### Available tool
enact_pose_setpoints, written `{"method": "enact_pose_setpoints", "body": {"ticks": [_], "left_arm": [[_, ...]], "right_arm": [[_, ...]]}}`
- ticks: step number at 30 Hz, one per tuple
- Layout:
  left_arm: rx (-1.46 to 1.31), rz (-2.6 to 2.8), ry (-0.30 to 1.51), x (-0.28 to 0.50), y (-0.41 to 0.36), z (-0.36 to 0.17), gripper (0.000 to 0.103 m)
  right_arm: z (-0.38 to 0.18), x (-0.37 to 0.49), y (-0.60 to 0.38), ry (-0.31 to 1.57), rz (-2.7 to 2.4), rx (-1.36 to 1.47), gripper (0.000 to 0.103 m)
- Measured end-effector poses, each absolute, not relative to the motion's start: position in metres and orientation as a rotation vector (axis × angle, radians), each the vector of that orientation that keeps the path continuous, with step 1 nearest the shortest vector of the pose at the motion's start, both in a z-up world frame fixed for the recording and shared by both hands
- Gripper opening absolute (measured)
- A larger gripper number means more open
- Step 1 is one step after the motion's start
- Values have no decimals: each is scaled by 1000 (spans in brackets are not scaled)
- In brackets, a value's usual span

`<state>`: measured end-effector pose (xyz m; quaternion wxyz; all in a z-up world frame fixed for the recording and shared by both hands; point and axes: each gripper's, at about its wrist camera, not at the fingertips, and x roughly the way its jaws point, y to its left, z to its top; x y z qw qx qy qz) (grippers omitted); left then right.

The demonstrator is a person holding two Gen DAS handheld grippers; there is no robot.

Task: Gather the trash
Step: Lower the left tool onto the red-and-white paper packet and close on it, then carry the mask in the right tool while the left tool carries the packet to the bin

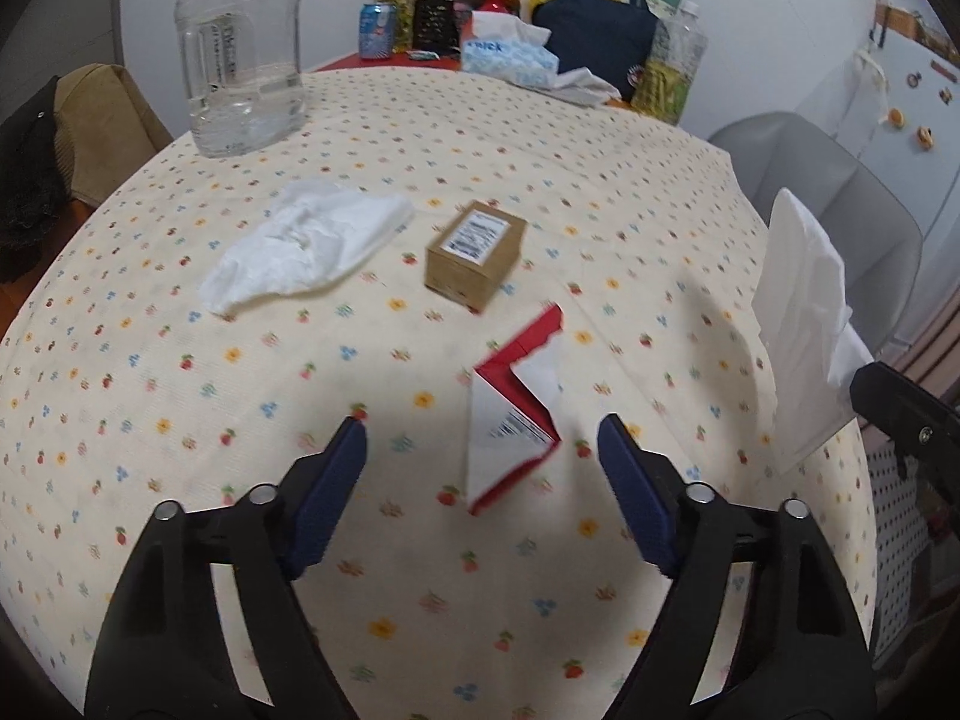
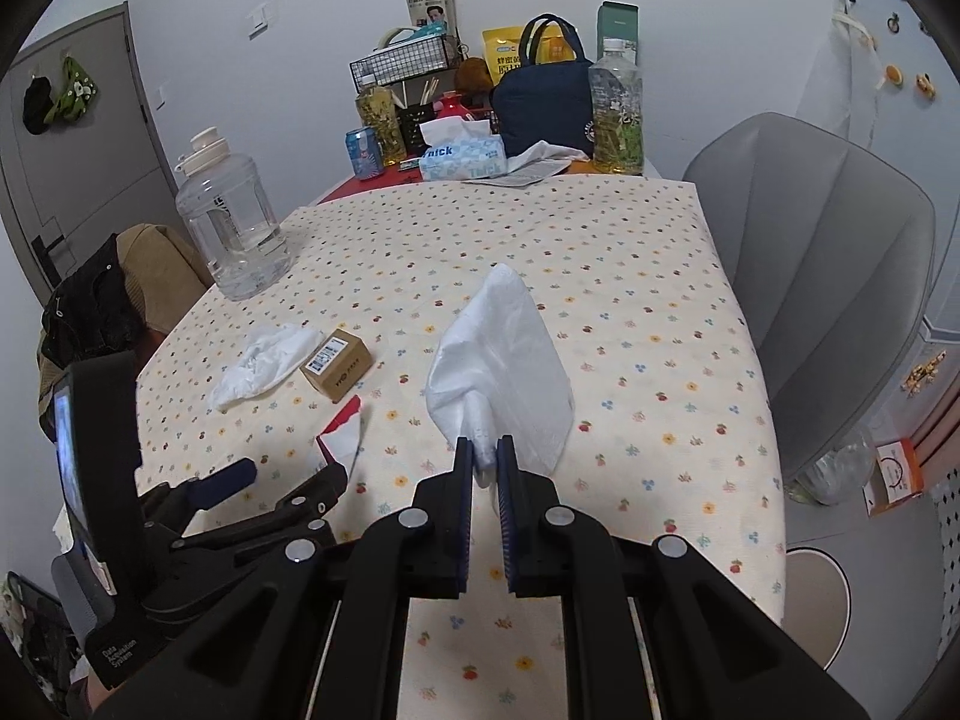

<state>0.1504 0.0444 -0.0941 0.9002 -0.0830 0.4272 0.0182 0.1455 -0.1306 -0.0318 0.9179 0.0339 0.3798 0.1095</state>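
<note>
1. Two tongs work over a tabletop (image 1: 600,180) spread with a cream cloth printed with small flowers and cherries.
2. Nearest, the left tongs (image 1: 483,441) stand released, fingers wide apart above the near edge; the dark casing behind them reads "Data Acquisition System" in the right wrist view.
3. Just ahead of their tips lies a torn red-and-white paper wrapper (image 1: 516,414), flat on the cloth, with a barcode on its white face; the print is too small to read.
4. The right tongs (image 2: 484,456) are clenched on the gathered neck of a white plastic bag (image 2: 504,372), which stands up off the cloth near the right edge.
5. Farther in, a small brown cardboard box (image 1: 474,252) carries a white barcode label, unreadable.
6. Left of it lies a crumpled white tissue (image 1: 306,246).
7. Toward the far left corner stands a clear water jug (image 1: 240,60) with a cream lid.
8. Along the far edge sits a blue tissue pack (image 2: 465,159) whose readable letters are "nick", beside a striped drink can (image 2: 363,153) and a navy bag (image 2: 546,102).
</note>
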Motion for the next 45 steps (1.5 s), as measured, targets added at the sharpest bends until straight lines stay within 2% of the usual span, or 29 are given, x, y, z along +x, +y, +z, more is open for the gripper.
{"method": "enact_pose_setpoints", "body": {"ticks": [4, 7, 23, 45], "left_arm": [[-119, 44, 896, 146, 32, -97, 56], [-90, 64, 899, 146, 30, -96, 26], [-80, 14, 789, 138, 4, -52, 25], [53, -192, 744, 149, -139, -28, 25]], "right_arm": [[-35, 138, -139, 783, 218, 82, 9], [-35, 133, -144, 783, 214, 88, 9], [-11, 114, -179, 715, 164, 118, 9], [-2, 80, -294, 658, -52, 183, 9]]}}
